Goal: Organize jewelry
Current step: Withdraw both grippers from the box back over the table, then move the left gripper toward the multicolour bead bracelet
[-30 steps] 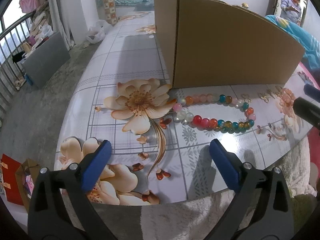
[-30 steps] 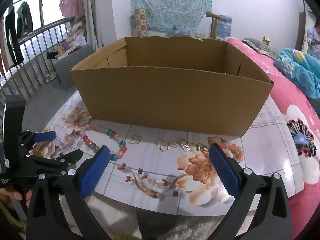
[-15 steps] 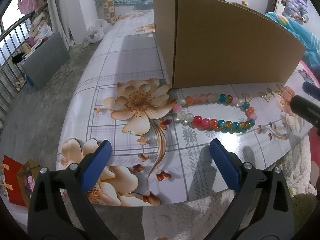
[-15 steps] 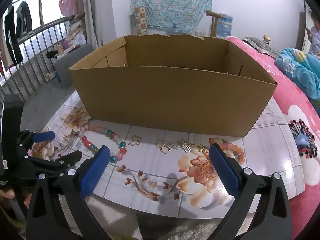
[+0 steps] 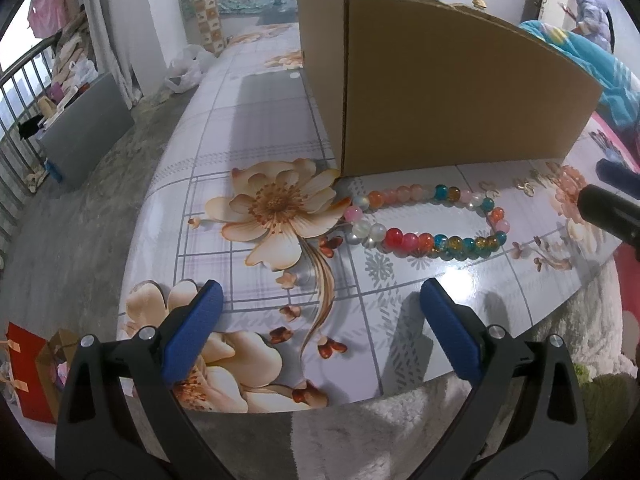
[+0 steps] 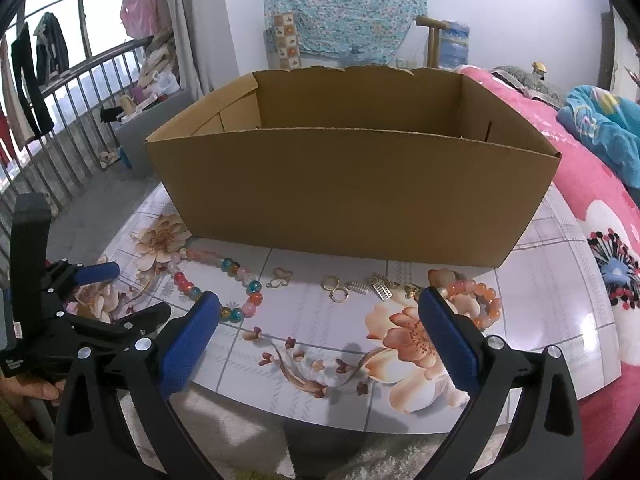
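A multicoloured bead necklace (image 5: 430, 220) lies on the floral table in front of an open cardboard box (image 5: 440, 92); it also shows in the right wrist view (image 6: 224, 280). Small gold pieces (image 6: 340, 290), a butterfly charm (image 6: 280, 277) and an orange bead bracelet (image 6: 478, 300) lie along the box front (image 6: 352, 192). My left gripper (image 5: 318, 312) is open and empty, short of the necklace. My right gripper (image 6: 320, 324) is open and empty, above the table's near edge.
The floral table (image 5: 248, 128) ends in a rounded near edge above white fluffy fabric (image 5: 400, 432). A pink floral bedspread (image 6: 600, 220) lies to the right. A balcony railing (image 6: 60, 120) and a grey board (image 5: 84, 132) stand left. A person (image 5: 588, 0) stands far right.
Both grippers have crept slightly closer to the table and the jewelry. Their jaws stay open. Nothing on the table has moved.
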Demonstrator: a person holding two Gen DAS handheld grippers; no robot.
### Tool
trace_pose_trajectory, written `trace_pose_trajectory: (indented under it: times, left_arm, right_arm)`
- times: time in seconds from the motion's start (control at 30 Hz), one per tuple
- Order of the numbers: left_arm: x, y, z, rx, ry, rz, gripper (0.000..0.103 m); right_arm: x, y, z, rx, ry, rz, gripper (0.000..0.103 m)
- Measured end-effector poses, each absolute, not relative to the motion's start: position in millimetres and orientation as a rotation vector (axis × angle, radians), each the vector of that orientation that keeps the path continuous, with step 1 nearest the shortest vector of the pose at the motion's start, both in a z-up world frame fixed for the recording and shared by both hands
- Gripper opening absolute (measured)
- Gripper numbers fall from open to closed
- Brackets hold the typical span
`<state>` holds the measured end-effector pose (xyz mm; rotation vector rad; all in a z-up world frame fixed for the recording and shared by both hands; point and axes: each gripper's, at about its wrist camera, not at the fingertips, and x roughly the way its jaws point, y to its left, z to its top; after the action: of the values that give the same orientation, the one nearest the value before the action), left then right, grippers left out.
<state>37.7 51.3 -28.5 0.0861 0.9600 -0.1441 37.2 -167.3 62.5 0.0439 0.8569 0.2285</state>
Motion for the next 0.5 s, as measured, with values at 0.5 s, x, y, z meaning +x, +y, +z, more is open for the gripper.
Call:
trace_pose_trajectory:
  times: [0.5]
  left_arm:
    - [49.7, 64.1, -12.6, 0.007, 0.899, -0.140, 0.067]
  right_arm:
    - [38.7, -168.8, 57.9, 0.062, 0.882, 0.254, 0.097]
